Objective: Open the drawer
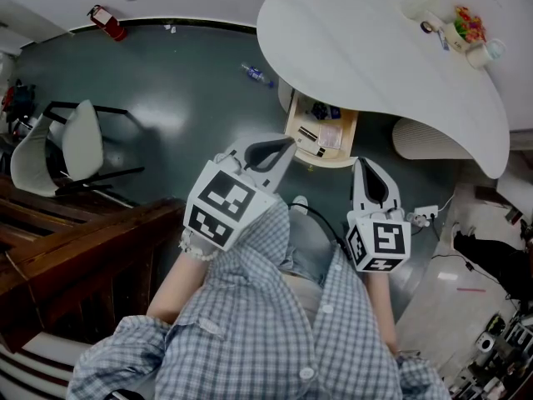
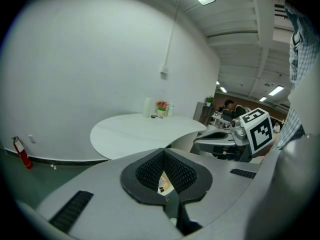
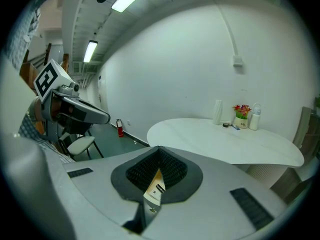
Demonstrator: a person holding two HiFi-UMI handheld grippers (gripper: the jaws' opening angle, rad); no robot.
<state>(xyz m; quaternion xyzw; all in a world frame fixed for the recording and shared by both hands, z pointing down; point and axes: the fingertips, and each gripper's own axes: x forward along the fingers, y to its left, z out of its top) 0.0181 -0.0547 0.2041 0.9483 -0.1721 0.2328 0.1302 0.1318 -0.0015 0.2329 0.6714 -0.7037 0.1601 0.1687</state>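
Left gripper [image 1: 280,148] and right gripper [image 1: 367,173], at lower centre, have fingers pressed together and hold nothing. Above them the wooden drawer [image 1: 321,132] stands pulled out beneath the white counter [image 1: 366,48]; the opening seems done.

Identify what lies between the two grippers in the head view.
The person's leg in jeans and a shoe, between left gripper and right gripper; head view.
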